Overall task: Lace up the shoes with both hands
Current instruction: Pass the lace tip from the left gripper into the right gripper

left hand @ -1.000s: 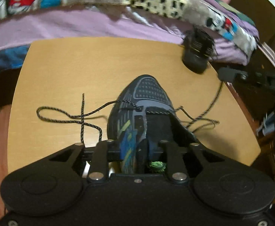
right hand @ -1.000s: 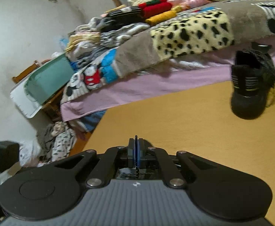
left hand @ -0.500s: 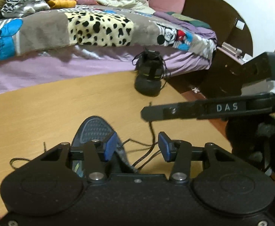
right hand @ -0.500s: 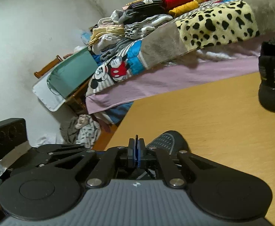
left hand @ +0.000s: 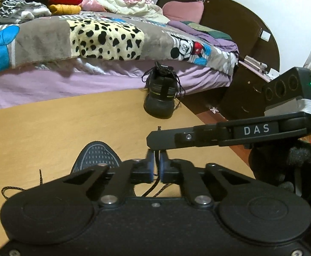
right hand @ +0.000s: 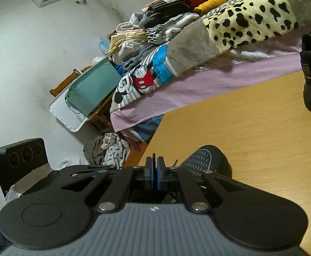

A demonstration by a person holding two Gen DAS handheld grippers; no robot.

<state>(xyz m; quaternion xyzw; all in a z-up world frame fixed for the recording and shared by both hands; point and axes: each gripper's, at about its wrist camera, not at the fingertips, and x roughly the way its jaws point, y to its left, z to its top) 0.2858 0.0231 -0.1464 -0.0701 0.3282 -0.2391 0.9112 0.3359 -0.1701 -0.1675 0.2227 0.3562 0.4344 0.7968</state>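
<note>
Now L gripper [left hand: 157, 163] nearly closed on thin black speckled lace [left hand: 155, 186]; 0.5 s ago its blue pads [left hand: 149, 166] stood wide apart. R gripper [right hand: 155, 171] unchanged, pads pinched flat on lace tip [right hand: 154, 157], seen from L cam just above L pads. Near shoe [left hand: 96, 157]: dark mesh toe, rounded, on smooth tan wood table [left hand: 70, 123] below both grippers. 2nd shoe [left hand: 160, 95] black knit, upright at far table edge by bed [left hand: 104, 42] w/ plush patchwork blanket.

Navy mesh-toed shoe [left hand: 96, 156], tan table [left hand: 70, 128], black-spotted yellow blanket [left hand: 106, 39].
</note>
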